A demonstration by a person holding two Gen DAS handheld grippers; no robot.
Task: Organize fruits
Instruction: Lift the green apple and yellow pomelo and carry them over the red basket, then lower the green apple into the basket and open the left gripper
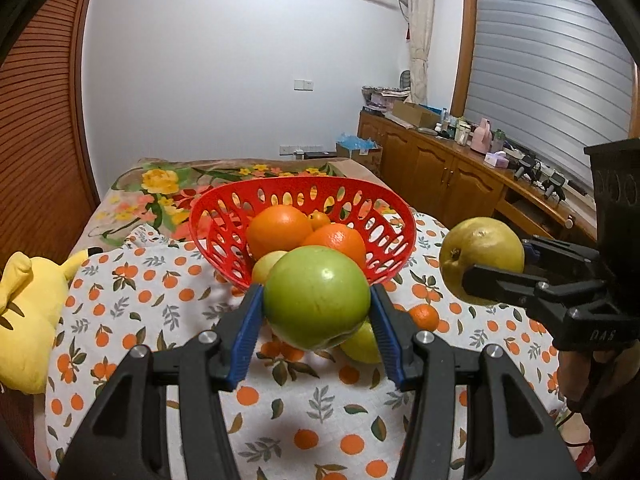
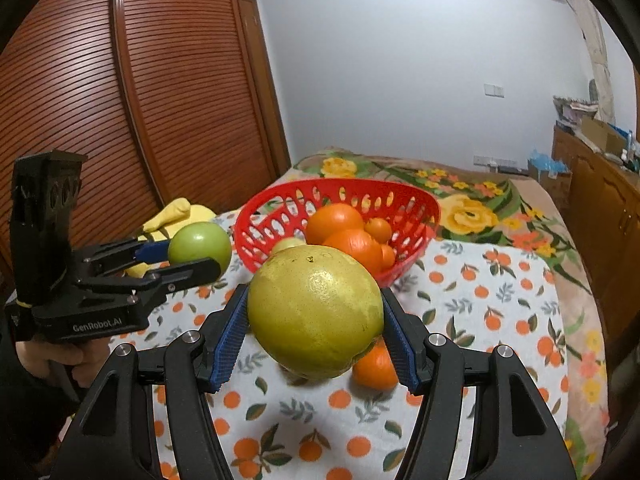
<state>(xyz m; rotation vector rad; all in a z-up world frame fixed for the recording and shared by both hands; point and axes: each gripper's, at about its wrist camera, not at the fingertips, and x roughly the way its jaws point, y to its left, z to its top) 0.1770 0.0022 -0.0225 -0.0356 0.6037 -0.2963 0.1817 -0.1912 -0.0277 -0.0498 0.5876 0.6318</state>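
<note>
Blue pads of the left hand-held gripper (image 1: 316, 312) clamp a green apple (image 1: 316, 298); the right hand-held gripper (image 2: 316, 320) clamps a yellow pomelo (image 2: 316, 314). Either round fruit might slip before reaching the red basket (image 1: 224, 216) at twelve o'clock.

My room is evenly lit from above by soft indoor light, with no harsh glare. The green apple (image 1: 316, 298) and the yellow pomelo (image 2: 316, 312) I hold carry small pale highlights on top and throw faint shadows on the cloth (image 1: 280, 420) below. Both views bend strongly toward dark rounded corners. Everything looks fairly sharp, slightly soft at the edges.
</note>
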